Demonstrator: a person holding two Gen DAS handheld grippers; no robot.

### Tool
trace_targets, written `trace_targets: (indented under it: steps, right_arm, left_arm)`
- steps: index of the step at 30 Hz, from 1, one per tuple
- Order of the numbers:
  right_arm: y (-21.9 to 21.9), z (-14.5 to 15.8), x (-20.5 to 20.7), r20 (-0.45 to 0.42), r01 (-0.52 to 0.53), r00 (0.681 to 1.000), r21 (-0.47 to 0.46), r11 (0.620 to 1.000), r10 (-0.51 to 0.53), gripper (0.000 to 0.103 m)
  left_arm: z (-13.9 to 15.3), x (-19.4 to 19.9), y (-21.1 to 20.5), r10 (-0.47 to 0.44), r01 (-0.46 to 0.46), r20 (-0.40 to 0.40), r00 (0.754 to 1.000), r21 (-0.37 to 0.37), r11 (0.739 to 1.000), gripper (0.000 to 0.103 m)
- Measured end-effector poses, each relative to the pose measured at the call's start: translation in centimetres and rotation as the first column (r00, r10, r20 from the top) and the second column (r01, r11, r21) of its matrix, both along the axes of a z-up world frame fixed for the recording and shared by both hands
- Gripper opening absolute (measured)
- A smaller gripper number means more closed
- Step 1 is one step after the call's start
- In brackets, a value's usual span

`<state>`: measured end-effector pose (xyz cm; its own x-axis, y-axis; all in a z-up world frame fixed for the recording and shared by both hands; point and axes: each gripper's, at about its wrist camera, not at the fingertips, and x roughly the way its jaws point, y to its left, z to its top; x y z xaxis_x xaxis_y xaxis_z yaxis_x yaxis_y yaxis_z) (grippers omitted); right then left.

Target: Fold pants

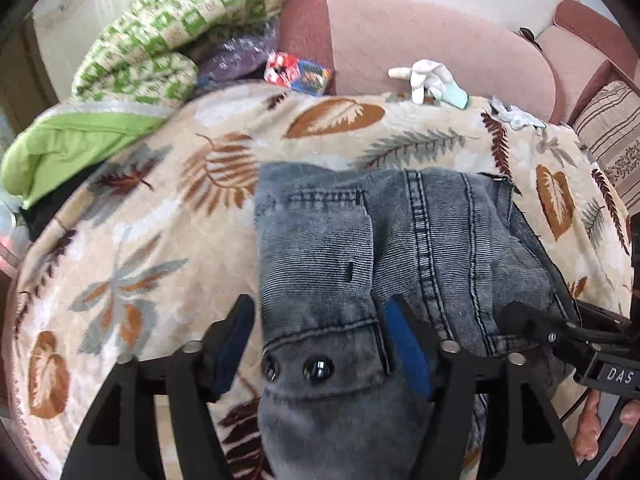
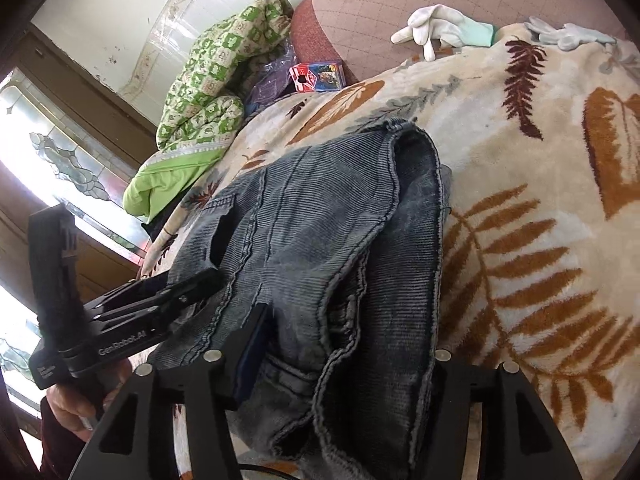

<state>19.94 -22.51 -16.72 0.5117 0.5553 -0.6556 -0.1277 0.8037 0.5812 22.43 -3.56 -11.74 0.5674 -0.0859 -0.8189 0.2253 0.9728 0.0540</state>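
Note:
Grey-blue corduroy pants (image 1: 420, 240) lie folded in a thick bundle on a leaf-patterned blanket (image 1: 160, 240). My left gripper (image 1: 320, 316) stands open astride the bundle's waistband end with its two snap buttons; the left pad sits just off the cloth edge. The right gripper's black tip (image 1: 532, 328) rests on the pants at the right. In the right wrist view the pants (image 2: 320, 220) fill the middle. My right gripper (image 2: 348, 340) stands open around a hemmed fold, its left finger (image 2: 256, 340) beside the cloth and its right finger hidden under denim. The left gripper (image 2: 192, 280) touches the pants' left side.
A green checked quilt (image 1: 180, 32) is heaped at the back left beside a small colourful box (image 1: 300, 72). White gloves (image 1: 428, 76) lie at the blanket's far edge against the pink sofa back (image 1: 420, 32). A striped cushion (image 1: 612, 132) sits at the right. A window (image 2: 48, 152) is at the left.

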Motion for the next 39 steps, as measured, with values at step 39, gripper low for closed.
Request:
trace_targets:
  steps: [39]
  right_arm:
    - [5.8,19.2,-25.5,0.579,0.24,0.814,-0.269,0.933,-0.042,0.073]
  left_arm:
    - [15.5,-24.0,7.2,0.188,-0.171,0.545,0.817,-0.084,0.982,0.103]
